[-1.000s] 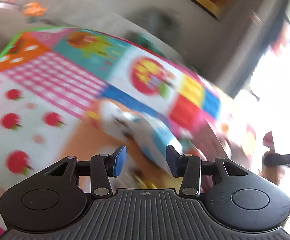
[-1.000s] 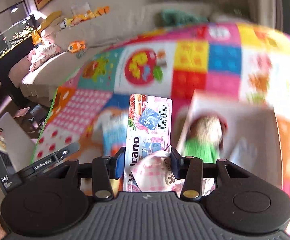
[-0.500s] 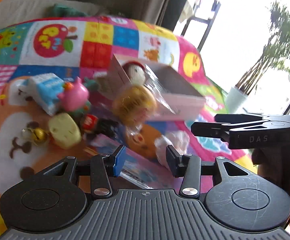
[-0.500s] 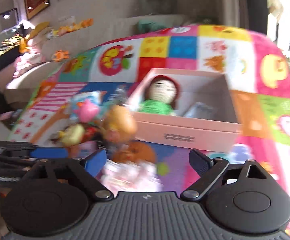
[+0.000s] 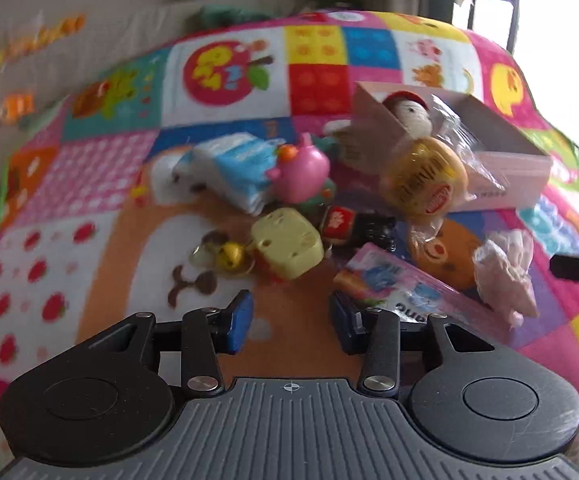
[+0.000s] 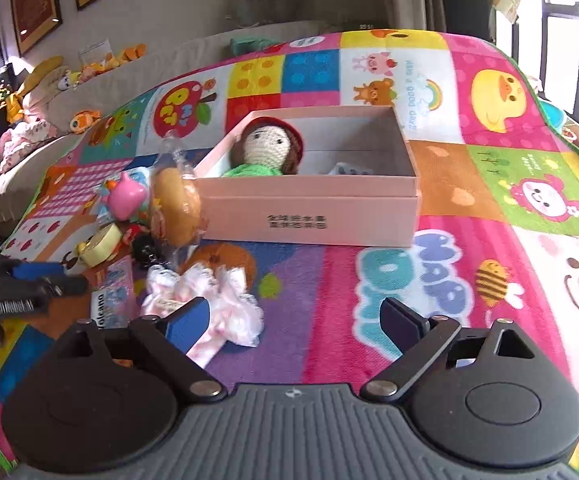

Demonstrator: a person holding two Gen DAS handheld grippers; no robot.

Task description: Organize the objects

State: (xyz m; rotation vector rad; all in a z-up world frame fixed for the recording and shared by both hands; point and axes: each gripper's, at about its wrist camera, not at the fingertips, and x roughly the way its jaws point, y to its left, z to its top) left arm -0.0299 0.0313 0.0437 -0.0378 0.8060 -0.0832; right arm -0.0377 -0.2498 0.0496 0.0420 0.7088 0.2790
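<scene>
A pink cardboard box (image 6: 309,216) stands on the play mat with a crocheted doll (image 6: 267,146) inside; the box also shows in the left wrist view (image 5: 501,168). Beside it lie a wrapped bun (image 5: 423,182), a pink pig toy (image 5: 301,172), a cheese-shaped toy (image 5: 287,248), a blue-white packet (image 5: 229,170), a pink card packet (image 5: 401,292) and a pink frilly cloth (image 6: 205,300). My left gripper (image 5: 291,322) is open and empty, just in front of the toys. My right gripper (image 6: 295,320) is wide open and empty, its left finger over the frilly cloth.
A colourful play mat (image 6: 509,200) covers the surface. A small gold bell (image 5: 229,256) and a dark keyring toy (image 5: 359,228) lie among the toys. A sofa with plush toys (image 6: 85,72) stands behind. Bright windows (image 6: 561,36) are at the right.
My right gripper has opened and let go of the pink cloth and card packet, which now lie on the mat. Both grippers have pulled back from the pile.
</scene>
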